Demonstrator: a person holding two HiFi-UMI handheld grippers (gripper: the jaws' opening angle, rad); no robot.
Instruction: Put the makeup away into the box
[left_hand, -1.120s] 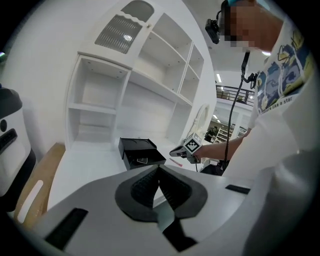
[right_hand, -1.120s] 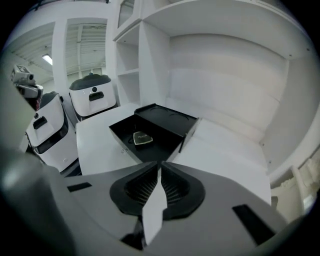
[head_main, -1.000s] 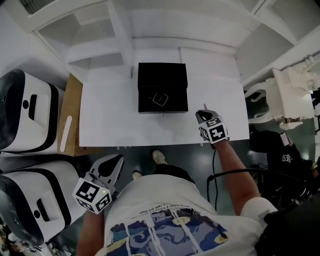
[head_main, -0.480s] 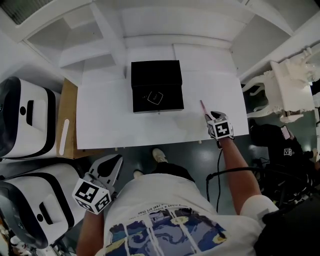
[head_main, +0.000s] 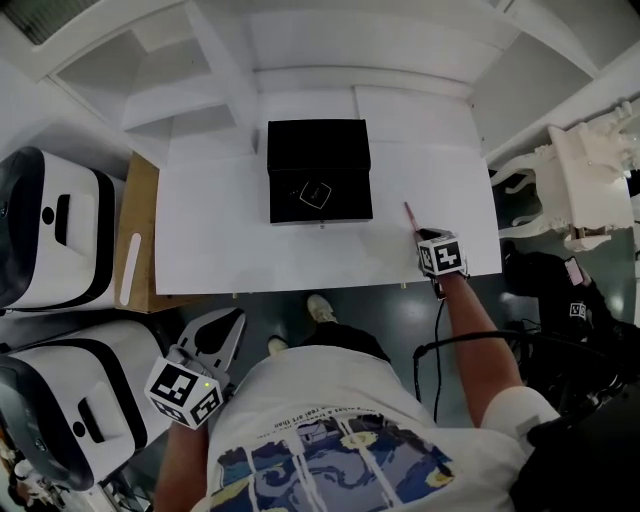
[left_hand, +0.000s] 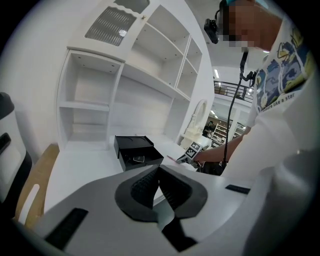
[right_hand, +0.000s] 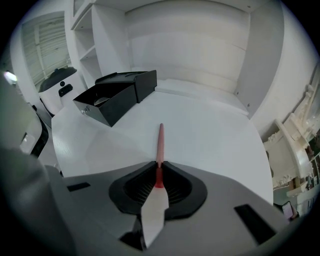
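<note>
right gripper (right_hand: 159, 169) is down at the near right corner of the white table (head_main: 220, 240), jaws closing on a slim pink makeup stick (right_hand: 160, 140). the stick's near end is pinched between the pads and the rest runs out across the tabletop. the open black box (head_main: 350, 205) sits mid-table, well apart, with a small square compact (head_main: 313, 195) inside. left gripper (left_hand: 157, 176) hangs low by the person's waist, jaws clenched together on nothing.

Box (head_main: 319, 172) on table (head_main: 220, 250); makeup stick (head_main: 409, 214) right of box.
</note>
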